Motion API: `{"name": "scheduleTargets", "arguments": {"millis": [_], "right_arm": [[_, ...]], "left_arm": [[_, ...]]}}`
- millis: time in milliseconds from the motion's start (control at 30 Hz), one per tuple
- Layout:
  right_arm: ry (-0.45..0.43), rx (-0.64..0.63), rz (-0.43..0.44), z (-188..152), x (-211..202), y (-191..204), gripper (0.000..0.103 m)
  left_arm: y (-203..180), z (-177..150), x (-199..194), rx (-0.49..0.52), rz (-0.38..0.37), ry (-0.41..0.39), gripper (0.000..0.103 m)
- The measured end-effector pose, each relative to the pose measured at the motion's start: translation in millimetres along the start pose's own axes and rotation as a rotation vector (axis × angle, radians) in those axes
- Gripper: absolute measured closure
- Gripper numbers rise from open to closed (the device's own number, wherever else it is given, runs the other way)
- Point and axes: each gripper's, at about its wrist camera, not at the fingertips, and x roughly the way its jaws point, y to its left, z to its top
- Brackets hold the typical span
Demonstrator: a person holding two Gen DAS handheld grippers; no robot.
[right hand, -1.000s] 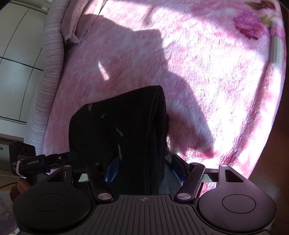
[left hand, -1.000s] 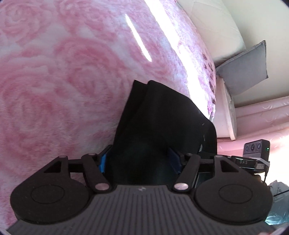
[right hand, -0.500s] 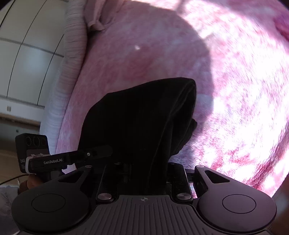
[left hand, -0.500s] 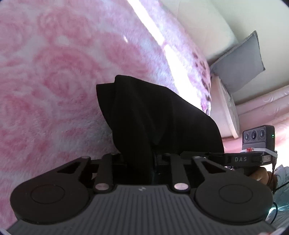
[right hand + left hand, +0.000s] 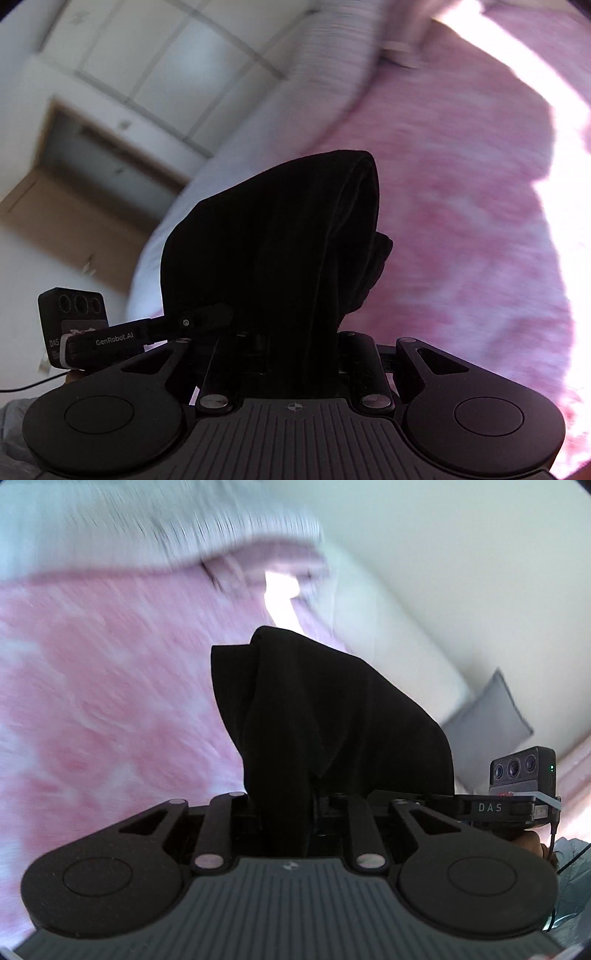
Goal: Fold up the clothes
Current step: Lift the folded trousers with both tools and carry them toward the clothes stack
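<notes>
A black garment (image 5: 325,716) hangs in folds over my left gripper (image 5: 291,812), which is shut on its edge; the fingertips are hidden under the cloth. The same black garment (image 5: 280,240) drapes over my right gripper (image 5: 295,343), also shut on it. The garment is held up off the pink rose-patterned blanket (image 5: 92,709) on the bed, which also shows in the right wrist view (image 5: 461,221). The right gripper's body shows at the right in the left wrist view (image 5: 517,805), and the left gripper's body shows at the left in the right wrist view (image 5: 81,332).
A grey cushion (image 5: 491,716) leans on a white padded headboard (image 5: 388,627) at the right. White wardrobe doors (image 5: 166,66) and a wooden-framed opening (image 5: 74,166) stand beyond the bed's striped edge (image 5: 332,66). Both views are motion-blurred.
Both grippers went from open around the garment to shut on it. They then lifted and tilted upward, so the views swung from the blanket toward the headboard and wardrobe.
</notes>
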Motion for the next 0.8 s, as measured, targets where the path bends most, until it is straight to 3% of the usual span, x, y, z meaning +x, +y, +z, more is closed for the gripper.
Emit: {"name": "scheduleTargets", "arguments": {"millis": [167, 367, 600, 800], "right_arm": [[0.026, -0.13, 0.104, -23, 29, 108, 0.082], [0.099, -0.247, 0.196, -94, 73, 240, 0.082], [0.241, -0.316, 0.334, -168, 133, 367, 0.082], [0.379, -0.439, 0.419, -201, 176, 449, 0.082]], "left_arm": [[12, -26, -133, -0.035, 0.103, -0.142, 0.086], [40, -79, -293, -0.101, 0.239, -0.245, 0.086], [54, -150, -448, -0.209, 0.418, -0.38, 0.086], [62, -190, -516, -0.334, 0.521, -0.52, 0.086]]}}
